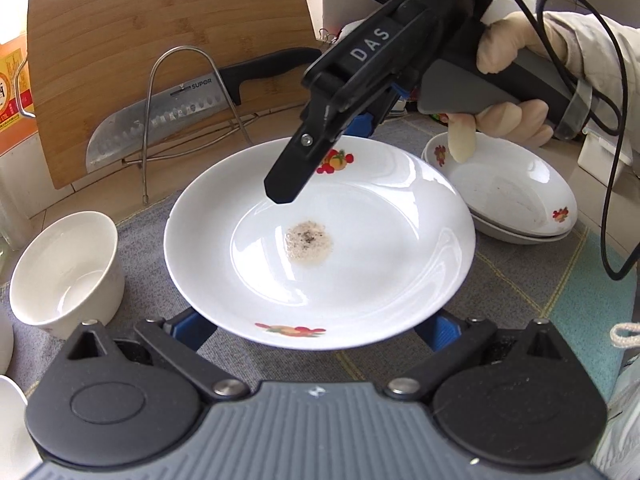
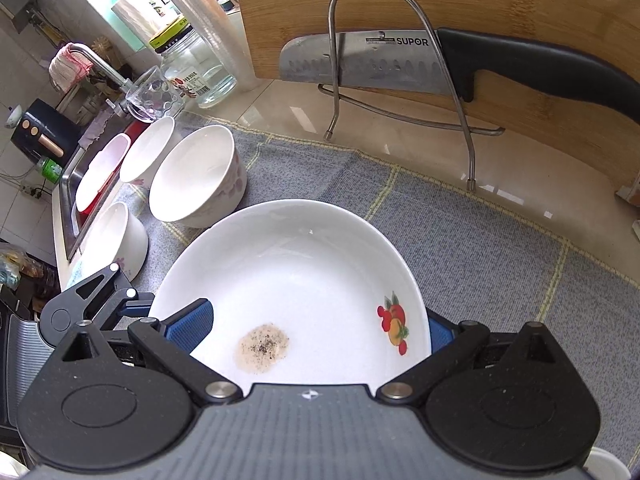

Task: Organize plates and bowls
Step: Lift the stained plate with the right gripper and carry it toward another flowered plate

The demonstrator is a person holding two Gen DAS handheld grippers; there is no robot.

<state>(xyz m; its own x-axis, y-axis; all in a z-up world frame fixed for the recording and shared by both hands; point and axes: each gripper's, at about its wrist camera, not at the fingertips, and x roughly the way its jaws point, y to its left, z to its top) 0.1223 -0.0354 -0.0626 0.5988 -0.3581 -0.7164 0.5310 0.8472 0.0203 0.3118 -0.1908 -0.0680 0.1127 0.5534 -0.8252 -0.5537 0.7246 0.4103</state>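
Right gripper [image 1: 316, 168]: black body, white "DAS" lettering, blue pads, grey handle, black cable. Hand [image 1: 508, 80] in cream glove, pale sleeve [image 1: 600, 52].

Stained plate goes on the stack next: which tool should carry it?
Right, probably. The right tool straddles the stained plate at its rim, and the plate stack lies beside that gloved hand. The left tool sits open at the opposite rim, farther from it.

The plate [image 1: 320, 240] hid the left gripper's fingertips [image 1: 192, 328] at lower centre. The knife [image 2: 400, 64] handle ran off the right edge. Jar [image 2: 200, 72] label text was illegible.
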